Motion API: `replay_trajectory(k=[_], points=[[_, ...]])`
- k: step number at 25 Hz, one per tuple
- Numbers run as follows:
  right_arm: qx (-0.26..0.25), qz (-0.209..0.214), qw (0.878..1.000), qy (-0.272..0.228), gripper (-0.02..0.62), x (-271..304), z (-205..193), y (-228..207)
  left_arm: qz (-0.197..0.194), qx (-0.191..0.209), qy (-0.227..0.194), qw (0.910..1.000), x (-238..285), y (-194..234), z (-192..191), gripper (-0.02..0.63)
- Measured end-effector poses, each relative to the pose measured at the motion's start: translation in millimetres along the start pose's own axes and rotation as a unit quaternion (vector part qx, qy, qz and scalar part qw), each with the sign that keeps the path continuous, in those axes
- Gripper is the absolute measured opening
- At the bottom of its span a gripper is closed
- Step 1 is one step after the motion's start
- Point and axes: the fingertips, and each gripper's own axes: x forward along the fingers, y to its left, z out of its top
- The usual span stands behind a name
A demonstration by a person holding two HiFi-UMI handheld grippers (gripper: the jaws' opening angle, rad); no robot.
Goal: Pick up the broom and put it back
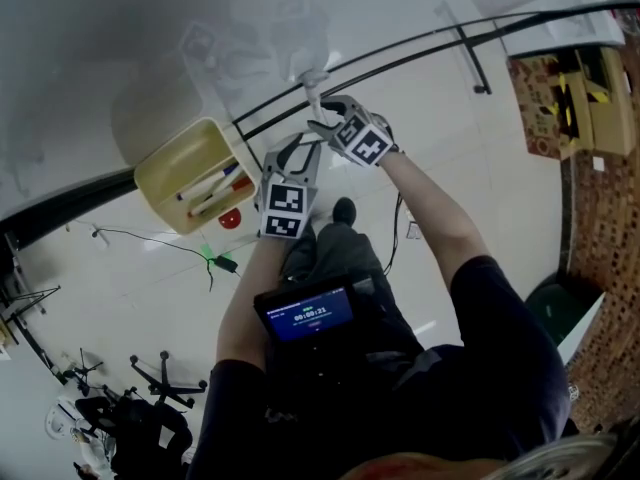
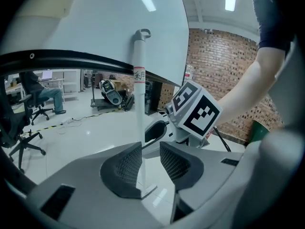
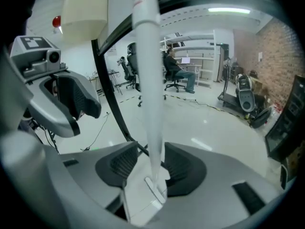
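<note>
The broom's white handle (image 1: 312, 86) stands nearly upright against the black-framed whiteboard (image 1: 150, 48). In the left gripper view the handle (image 2: 139, 94), hook at its top, runs between the jaws of my left gripper (image 2: 150, 163). It lies against the left pad, and a gap shows to the right pad. My right gripper (image 3: 150, 163) is higher on the handle (image 3: 150, 80), jaws wide, the pads not pressing it. In the head view the left gripper (image 1: 298, 150) sits just below the right gripper (image 1: 325, 116). The broom's white foot (image 3: 153, 191) shows below.
A pale yellow pen tray (image 1: 190, 173) with markers hangs on the board at the left, a red magnet (image 1: 230, 218) below it. Cables (image 1: 150, 240) cross the glossy floor. Office chairs (image 1: 150, 388) stand lower left; a brick wall (image 1: 600, 218) and cartons (image 1: 565, 98) are on the right.
</note>
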Motion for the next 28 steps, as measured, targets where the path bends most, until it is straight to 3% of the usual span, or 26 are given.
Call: replay_trajectory(k=[2, 4, 6, 9, 16, 20, 24, 28], points=[[0.005, -0.007, 1.000, -0.004, 0.221, -4.0, 1.2, 0.5, -0.004, 0.000, 0.006, 1.0000, -0.3, -0.1, -2.7, 0.120], [0.007, -0.022, 1.000, -0.012, 0.169, -10.1, 5.2, -2.4, -0.007, 0.000, 0.011, 0.9999, -0.2, -0.3, -3.9, 0.120], [0.005, -0.048, 0.999, -0.013, 0.164, -16.9, 7.5, -10.9, -0.012, 0.002, 0.015, 0.9998, 0.3, -2.5, -4.4, 0.120], [0.011, -0.070, 0.997, -0.018, 0.206, -26.5, 9.3, -19.3, -0.020, 0.005, 0.020, 0.9996, 1.1, -8.8, -7.4, 0.120], [0.052, -0.074, 0.994, -0.054, 0.216, -70.8, 19.6, -11.6, -0.036, 0.011, 0.032, 0.9988, 6.1, -22.5, -8.0, 0.120], [0.069, -0.098, 0.990, -0.076, 0.216, -116.5, 30.8, -23.2, -0.044, 0.028, 0.027, 0.9983, 5.3, -35.5, 19.9, 0.120], [0.117, -0.138, 0.979, -0.099, 0.215, -172.5, 25.0, -31.2, -0.065, 0.057, 0.015, 0.9962, -15.5, -64.8, 45.1, 0.104], [0.125, -0.168, 0.969, -0.134, 0.208, -240.8, 21.5, -35.6, -0.072, 0.089, -0.005, 0.9934, -22.8, -104.1, 78.8, 0.104]])
